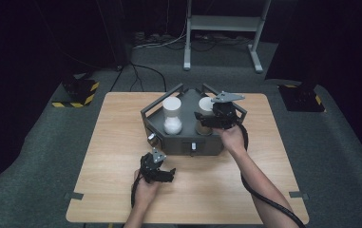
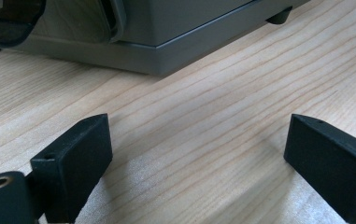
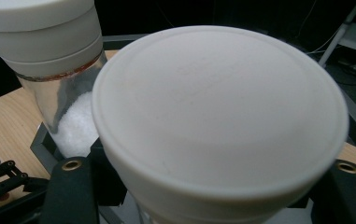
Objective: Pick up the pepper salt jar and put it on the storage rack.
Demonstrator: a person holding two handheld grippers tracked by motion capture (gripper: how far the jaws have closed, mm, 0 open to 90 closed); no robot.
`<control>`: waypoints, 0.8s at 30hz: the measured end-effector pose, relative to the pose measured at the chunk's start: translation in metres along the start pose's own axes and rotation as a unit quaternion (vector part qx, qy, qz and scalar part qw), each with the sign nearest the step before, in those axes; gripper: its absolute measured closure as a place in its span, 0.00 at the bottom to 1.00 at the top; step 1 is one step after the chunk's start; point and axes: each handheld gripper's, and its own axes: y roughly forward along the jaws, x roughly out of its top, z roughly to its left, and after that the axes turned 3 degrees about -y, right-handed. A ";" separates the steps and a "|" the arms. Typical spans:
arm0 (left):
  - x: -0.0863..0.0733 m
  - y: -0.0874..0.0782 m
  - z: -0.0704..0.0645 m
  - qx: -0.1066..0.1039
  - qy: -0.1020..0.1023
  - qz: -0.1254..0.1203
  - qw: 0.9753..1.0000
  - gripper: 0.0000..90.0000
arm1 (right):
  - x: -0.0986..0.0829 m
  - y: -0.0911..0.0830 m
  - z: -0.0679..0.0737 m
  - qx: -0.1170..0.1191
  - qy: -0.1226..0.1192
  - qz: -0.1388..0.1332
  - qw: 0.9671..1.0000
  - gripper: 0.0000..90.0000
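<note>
1. While resting low on the worktop (image 1: 121,199) near the person, the left gripper (image 1: 162,175) has its jaws spread wide, nothing between them.
2. Just ahead of it sits the grey stand (image 1: 169,137), its base edge close in the left gripper view (image 2: 166,56).
3. Farther on, the right gripper (image 1: 204,117) has jaws clamped around the right jar (image 3: 222,121) just below its white lid, jar seated in the stand.
4. Left jar (image 1: 172,114) stands beside it, white granules inside.
</note>
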 end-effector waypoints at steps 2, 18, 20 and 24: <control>0.000 0.000 0.000 0.000 0.000 0.000 1.000 0.09 | 0.000 0.000 0.000 0.000 0.000 0.000 1.000 0.38; 0.000 0.000 0.000 0.000 0.001 0.000 1.000 0.09 | 0.001 0.000 -0.001 0.003 0.006 0.003 1.000 0.32; 0.000 0.000 0.000 0.000 0.001 -0.001 1.000 0.09 | 0.002 0.000 -0.002 0.005 0.011 0.004 1.000 0.30; 0.000 0.000 0.000 0.000 -0.001 0.000 1.000 0.09 | 0.001 0.001 0.000 0.000 0.011 0.007 1.000 0.20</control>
